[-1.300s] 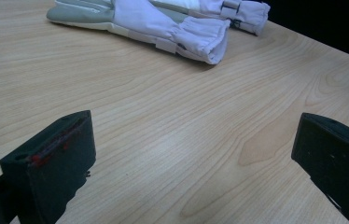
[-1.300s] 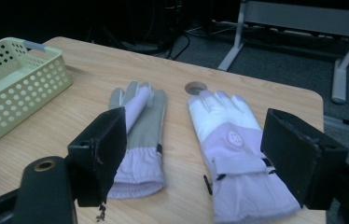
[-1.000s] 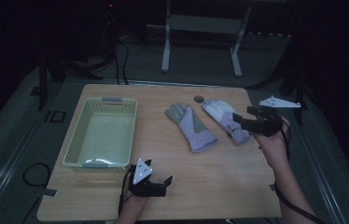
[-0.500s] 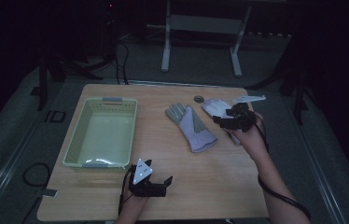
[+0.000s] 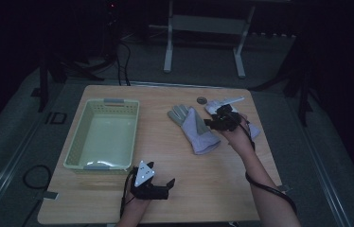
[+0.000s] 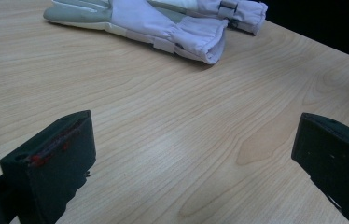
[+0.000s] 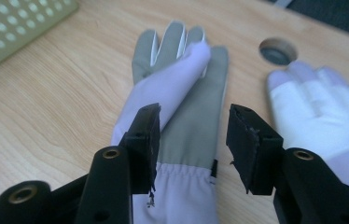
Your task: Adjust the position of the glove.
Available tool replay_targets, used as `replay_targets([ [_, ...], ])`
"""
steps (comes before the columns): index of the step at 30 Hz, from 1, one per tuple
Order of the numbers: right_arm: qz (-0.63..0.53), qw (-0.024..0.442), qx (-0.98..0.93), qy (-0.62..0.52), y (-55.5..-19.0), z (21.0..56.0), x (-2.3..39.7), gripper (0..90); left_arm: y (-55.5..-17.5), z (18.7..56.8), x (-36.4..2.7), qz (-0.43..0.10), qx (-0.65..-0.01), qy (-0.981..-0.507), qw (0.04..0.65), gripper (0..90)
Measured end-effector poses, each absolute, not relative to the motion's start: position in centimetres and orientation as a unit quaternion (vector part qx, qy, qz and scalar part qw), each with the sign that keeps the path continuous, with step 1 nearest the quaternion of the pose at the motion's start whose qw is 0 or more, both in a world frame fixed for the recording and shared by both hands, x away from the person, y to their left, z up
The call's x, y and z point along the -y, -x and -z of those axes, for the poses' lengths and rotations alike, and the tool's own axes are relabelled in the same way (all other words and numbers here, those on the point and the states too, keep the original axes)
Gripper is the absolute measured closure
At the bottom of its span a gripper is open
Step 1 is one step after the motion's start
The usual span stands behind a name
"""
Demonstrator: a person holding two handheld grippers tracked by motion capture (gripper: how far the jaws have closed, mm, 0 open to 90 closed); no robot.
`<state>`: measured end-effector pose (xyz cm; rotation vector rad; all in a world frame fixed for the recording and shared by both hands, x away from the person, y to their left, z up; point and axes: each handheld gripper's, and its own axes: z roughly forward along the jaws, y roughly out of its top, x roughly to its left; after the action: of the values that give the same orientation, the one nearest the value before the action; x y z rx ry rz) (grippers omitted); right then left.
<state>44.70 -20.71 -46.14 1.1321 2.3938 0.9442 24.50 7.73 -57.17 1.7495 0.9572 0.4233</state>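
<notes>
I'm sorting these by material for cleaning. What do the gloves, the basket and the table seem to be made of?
The near glove looks like soft lilac woven fabric with a matte grey, suede-like palm; it folds and gathers at the cuff. The second glove seems pale fabric too. The basket looks like moulded pale-green plastic with perforated walls. The table shows light wood grain, possibly laminate, with a slight sheen.

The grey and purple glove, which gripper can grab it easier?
Right. The right gripper hangs just above the glove, jaws closing around it. The left gripper sits far off near the table's front edge.
</notes>
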Motion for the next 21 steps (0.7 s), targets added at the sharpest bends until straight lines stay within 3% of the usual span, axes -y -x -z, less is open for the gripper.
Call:
replay_targets([
  [21, -0.278, 0.146, -0.856, -0.412, -47.4, 53.2, 18.8, 52.5, -24.5, 57.2, -7.7, -0.172, -0.398, -0.731, 0.526, 0.0],
])
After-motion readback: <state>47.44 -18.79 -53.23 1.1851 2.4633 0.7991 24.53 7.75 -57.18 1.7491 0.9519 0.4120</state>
